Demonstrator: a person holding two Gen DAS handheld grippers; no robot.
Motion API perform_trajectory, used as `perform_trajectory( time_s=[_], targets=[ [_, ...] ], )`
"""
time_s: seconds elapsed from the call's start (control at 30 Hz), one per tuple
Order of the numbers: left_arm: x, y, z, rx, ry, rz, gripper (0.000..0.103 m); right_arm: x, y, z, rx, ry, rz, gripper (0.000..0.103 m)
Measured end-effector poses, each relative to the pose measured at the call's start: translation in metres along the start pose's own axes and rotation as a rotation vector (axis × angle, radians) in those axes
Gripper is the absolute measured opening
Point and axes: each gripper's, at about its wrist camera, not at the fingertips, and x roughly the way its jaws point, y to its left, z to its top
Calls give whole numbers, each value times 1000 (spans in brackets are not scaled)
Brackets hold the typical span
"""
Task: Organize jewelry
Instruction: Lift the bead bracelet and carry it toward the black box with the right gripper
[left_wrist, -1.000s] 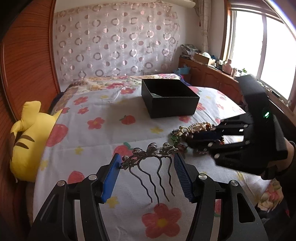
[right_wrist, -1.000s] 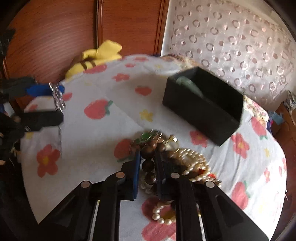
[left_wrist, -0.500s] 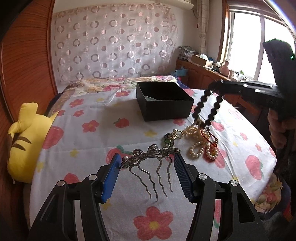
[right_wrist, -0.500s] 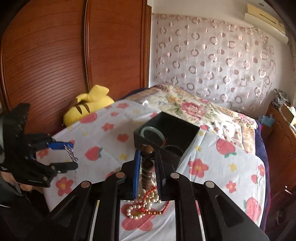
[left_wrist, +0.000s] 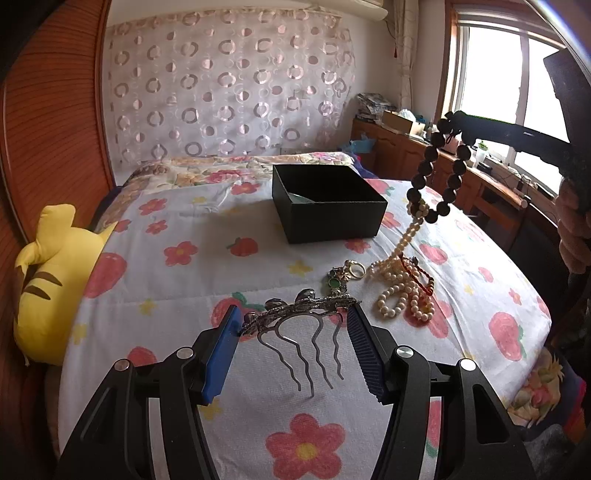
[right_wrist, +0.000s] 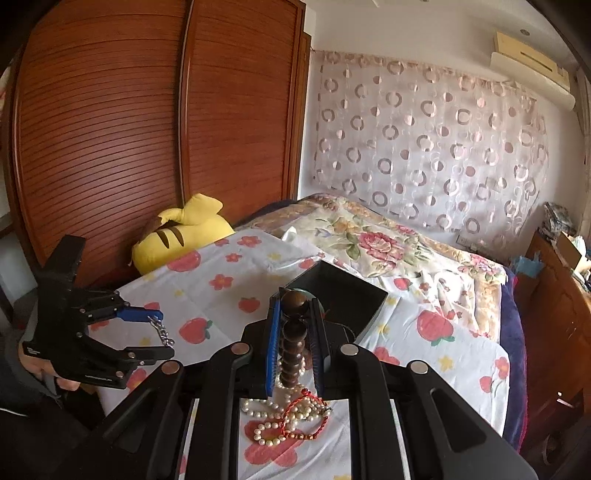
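Left wrist view: left gripper (left_wrist: 293, 325) jaws pinch a metal hair comb (left_wrist: 301, 325) by its ends, prongs hanging toward the bedsheet (left_wrist: 184, 280), low at 6 o'clock. Right gripper (left_wrist: 458, 123) at 2 o'clock, jaws pressed onto a dark bead bracelet (left_wrist: 430, 173), lifted above the bed. A pearl necklace (left_wrist: 400, 280) is snagged on the bracelet, one end pulled up, the rest piled on the sheet with a red cord bracelet (left_wrist: 419, 273). Green pendant and ring (left_wrist: 341, 277) lie just left of the pile. Black box (left_wrist: 327, 201) sits at 12 o'clock, open; something green is inside, hard to tell more.

Right wrist view: box beyond the beads at 12 o'clock, pearls dangling at 6 o'clock.

Progress: early-ish. One item looks boxed; comb and bracelet in hand, not yet dropped in; pearls, red cord, pendant and ring still out. Tangle needs freeing first, probably.
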Motion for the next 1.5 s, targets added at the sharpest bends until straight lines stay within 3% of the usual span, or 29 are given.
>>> perform_trajectory(
  time_s=[0.23,0.53,1.17,1.5],
  targets=[
    [0,0,0,0,0,-1,57,-13,3,3,-20,-25,0,17],
    [0,-1,0,0,0,-2,57,24,-19,-46,-6,149,-109,17],
    [18,-32,21,50,5,-57,53,48,-93,-128,110,346,-302,17],
    [49,-30,12,57,87,-47,52,22,-95,-111,113,207,-348,17]
  ],
)
